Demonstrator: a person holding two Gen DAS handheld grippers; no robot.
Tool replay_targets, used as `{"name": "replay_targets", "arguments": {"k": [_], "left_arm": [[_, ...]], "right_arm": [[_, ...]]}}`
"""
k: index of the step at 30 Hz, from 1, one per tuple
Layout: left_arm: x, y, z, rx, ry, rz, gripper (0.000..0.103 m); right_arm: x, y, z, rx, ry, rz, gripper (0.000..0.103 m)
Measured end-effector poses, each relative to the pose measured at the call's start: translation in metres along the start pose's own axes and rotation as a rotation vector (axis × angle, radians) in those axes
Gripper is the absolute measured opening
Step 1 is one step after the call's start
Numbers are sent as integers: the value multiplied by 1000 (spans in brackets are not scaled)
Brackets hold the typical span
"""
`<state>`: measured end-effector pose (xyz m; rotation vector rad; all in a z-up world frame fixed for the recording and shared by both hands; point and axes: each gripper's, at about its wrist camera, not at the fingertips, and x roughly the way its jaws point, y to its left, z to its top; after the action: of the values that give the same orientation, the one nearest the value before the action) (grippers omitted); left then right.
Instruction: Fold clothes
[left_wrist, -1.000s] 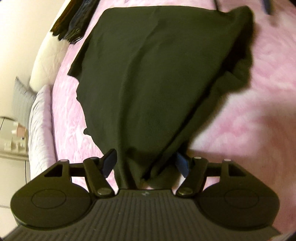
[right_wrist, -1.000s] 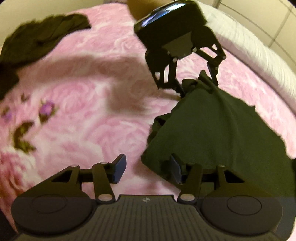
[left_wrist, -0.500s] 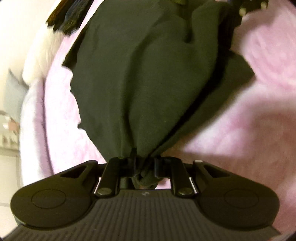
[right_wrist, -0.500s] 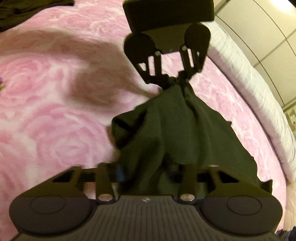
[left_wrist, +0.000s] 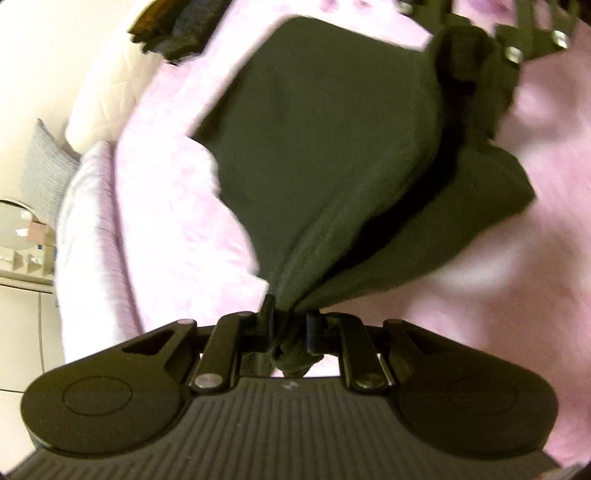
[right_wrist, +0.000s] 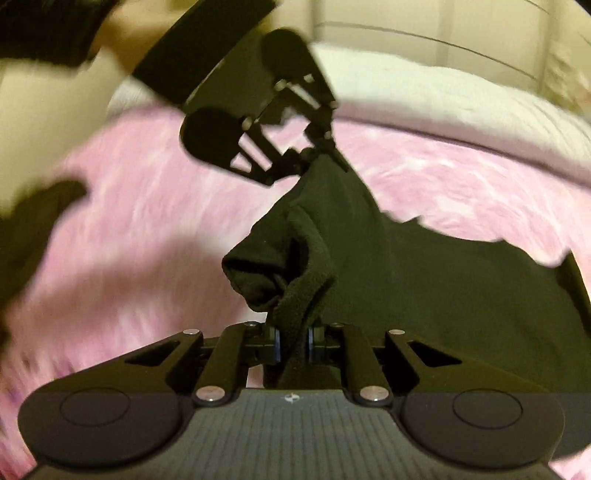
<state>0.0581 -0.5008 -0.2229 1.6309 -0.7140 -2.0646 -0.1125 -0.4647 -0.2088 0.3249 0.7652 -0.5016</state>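
Left gripper (left_wrist: 290, 328) is clamped down tight on a bunched-up corner of the dark green garment (left_wrist: 325, 147), with a little wad of cloth poking out behind the pads. The right gripper (right_wrist: 293, 341) has a thick fold of the same garment (right_wrist: 424, 295) squeezed between its pads, and its jaws are closing in that last bit on the cloth.

From the left side, the fabric fans out and upward from the pinch into a wide sheet with a deep dark crease running through it. Its far corner goes up to the right gripper (left_wrist: 517, 44), which shows at the top right edge of that view. From the right side you get the mirror of that: the left gripper (right_wrist: 306, 155) sits up above, tilted, holding the far end, and the cloth sags between the two in a rolled, pouch-like fold.

So the garment is stretched between both grippers, over a bed with a pink rose-pattern blanket (left_wrist: 166, 221). Whether the lower part of the cloth touches the blanket I can't tell, it's all pretty blurry.

Further out: another pile of dark clothes (left_wrist: 177, 26) near the top left in the left view, a white pillow (left_wrist: 107, 99) next to it, and a grey striped cushion (left_wrist: 44, 166) off the edge of the bed.
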Motion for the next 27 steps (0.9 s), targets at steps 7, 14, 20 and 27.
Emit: {"name": "replay_targets", "arguments": {"k": [7, 14, 20, 27], "left_arm": [[41, 94, 105, -38, -42, -53, 13], [141, 146, 198, -25, -55, -205, 13], [227, 143, 234, 7, -21, -314, 13], [274, 130, 249, 36, 6, -377, 18]], "right_arm": [[-58, -121, 8, 296, -128, 17, 13], [-77, -254, -36, 537, -109, -9, 13], [-62, -338, -86, 725, -60, 5, 12], [-46, -372, -132, 876, 5, 22, 17]]}}
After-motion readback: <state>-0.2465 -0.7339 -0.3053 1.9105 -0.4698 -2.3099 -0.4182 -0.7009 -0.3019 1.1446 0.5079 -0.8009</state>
